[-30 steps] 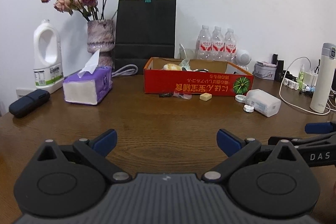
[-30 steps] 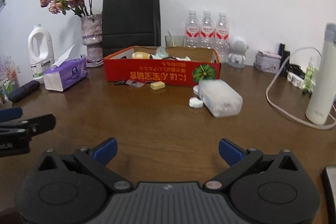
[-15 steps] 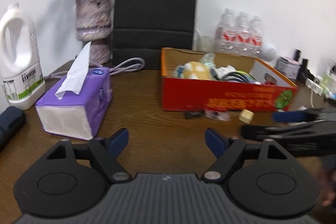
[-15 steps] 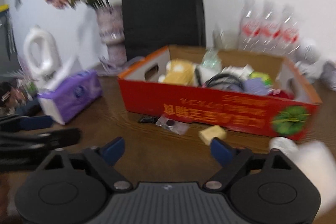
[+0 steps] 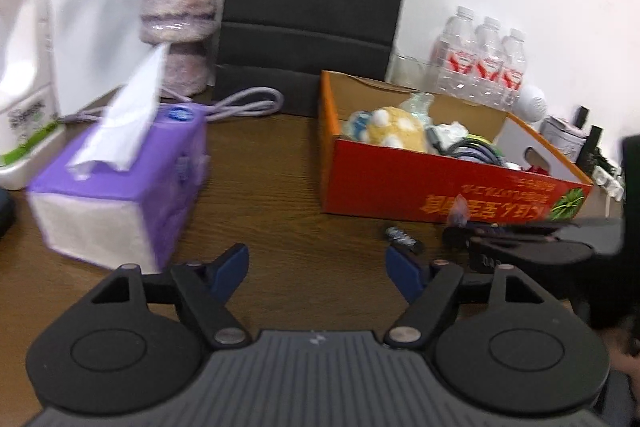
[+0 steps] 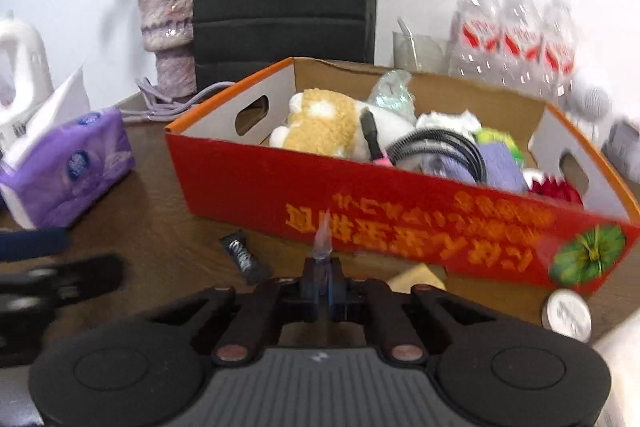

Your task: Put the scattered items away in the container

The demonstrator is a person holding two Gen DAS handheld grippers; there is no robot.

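Right wrist view: the right gripper (image 6: 322, 289) has its jaws pressed together on a small clear plastic packet (image 6: 323, 241), whose crumpled top sticks up above the blue fingertips, just in front of the red cardboard box (image 6: 400, 211). The box stands on the brown wooden table (image 6: 160, 239) and already holds a yellow-and-white plush toy (image 6: 324, 125), a coiled black cable (image 6: 444, 147), a crinkled clear wrapper (image 6: 390, 93), something purple (image 6: 502, 163) and something red (image 6: 556, 189) at its right end. On the table in front of the box lie a small black tube (image 6: 242, 255), left of the gripper, a pale yellow block (image 6: 418, 277) just right of it and partly hidden by it, and a round white disc (image 6: 568, 313) near the box's right corner. A purple tissue pack (image 6: 68, 167) sits well to the left.

In the left wrist view, the left gripper (image 5: 318, 265) hovers over bare table with its jaws wide apart and nothing between them. The tissue pack (image 5: 120, 183) is to its left, the box (image 5: 420, 175) ahead to the right, and the black tube (image 5: 402, 237) just beyond the right fingertip. The other gripper reaches in from the right, blurred, the packet (image 5: 458, 211) visible at its tip against the box front.

Behind stand a black paper bag (image 5: 316, 7), a vase of dried flowers (image 5: 180, 11), a white jug (image 5: 24, 75) and three water bottles (image 5: 484, 59).
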